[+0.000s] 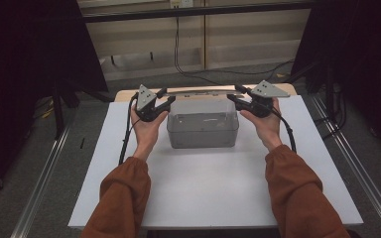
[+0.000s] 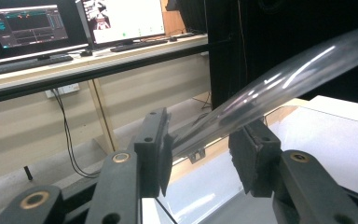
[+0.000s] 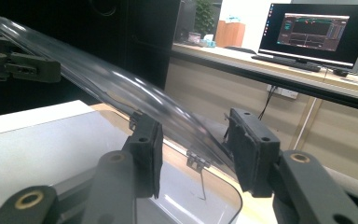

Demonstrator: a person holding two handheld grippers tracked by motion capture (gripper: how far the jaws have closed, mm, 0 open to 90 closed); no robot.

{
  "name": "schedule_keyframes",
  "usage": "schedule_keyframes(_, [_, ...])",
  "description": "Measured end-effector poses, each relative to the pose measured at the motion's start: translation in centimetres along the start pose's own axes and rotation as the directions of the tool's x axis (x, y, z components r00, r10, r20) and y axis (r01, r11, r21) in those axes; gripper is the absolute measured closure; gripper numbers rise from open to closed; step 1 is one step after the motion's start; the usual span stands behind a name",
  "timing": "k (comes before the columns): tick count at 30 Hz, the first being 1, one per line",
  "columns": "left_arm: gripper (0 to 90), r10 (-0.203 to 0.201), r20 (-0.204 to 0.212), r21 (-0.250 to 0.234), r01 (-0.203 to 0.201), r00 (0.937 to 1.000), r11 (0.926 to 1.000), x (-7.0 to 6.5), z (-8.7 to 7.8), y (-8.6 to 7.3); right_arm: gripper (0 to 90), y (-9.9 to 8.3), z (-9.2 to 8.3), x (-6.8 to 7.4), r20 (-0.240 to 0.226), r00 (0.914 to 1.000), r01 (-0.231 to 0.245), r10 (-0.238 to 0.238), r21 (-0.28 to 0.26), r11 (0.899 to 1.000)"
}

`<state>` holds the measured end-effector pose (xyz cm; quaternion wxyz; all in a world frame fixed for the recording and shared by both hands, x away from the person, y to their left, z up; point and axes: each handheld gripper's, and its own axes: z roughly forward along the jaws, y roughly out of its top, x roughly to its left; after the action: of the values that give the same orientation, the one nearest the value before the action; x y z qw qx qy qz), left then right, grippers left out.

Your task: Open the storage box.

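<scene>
hands in rust-orange sleeves hold a gripper each over a white table [image 1: 203, 188]. between them a clear plastic lid [image 1: 201, 91] hangs raised above the far edge of a clear plastic bin [image 1: 203, 130], which sits on the table toward its far side. the left gripper [image 1: 164, 96] meets the lid's left end, the right gripper [image 1: 235, 94] its right end. in the left gripper view the lid [image 2: 279, 81] runs up and away to the right from between the two black jaws, which stand apart with a gap around the plastic; whether a pad touches it is hard to tell. in the right gripper view the jaws are likewise spread either side of the lid [image 3: 121, 88]. computer monitors [image 3: 314, 30] stand on a bench behind.
</scene>
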<state>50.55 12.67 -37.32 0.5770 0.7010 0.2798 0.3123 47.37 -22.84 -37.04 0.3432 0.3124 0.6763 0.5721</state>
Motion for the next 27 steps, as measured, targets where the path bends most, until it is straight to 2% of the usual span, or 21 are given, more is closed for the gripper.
schedule_keyframes(5, [59.5,0.010,-0.002,0.003,-0.010,0.9999,0.9999,0.2,0.2,0.0,54.2,-0.1,0.2,-0.5,0.011,0.9999,-0.005,0.005,0.002,1.000])
schedule_keyframes(14, [61.3,-0.042,0.001,-0.025,0.042,0.9991,0.9988,0.6,0.5,-0.1,56.3,0.1,1.2,-0.8,0.003,1.0000,0.002,-0.002,0.006,1.000])
schedule_keyframes(20, [62.7,-0.013,-0.003,-0.017,0.013,0.9999,0.9998,0.8,0.7,-0.1,57.8,-0.6,1.7,-1.0,0.015,0.9998,-0.010,0.010,0.001,1.000])
schedule_keyframes(27, [63.7,-0.022,-0.011,-0.007,0.022,0.9997,0.9997,1.1,1.4,-0.4,56.9,-0.5,2.2,-1.3,0.022,0.9997,-0.015,0.015,0.002,1.000])
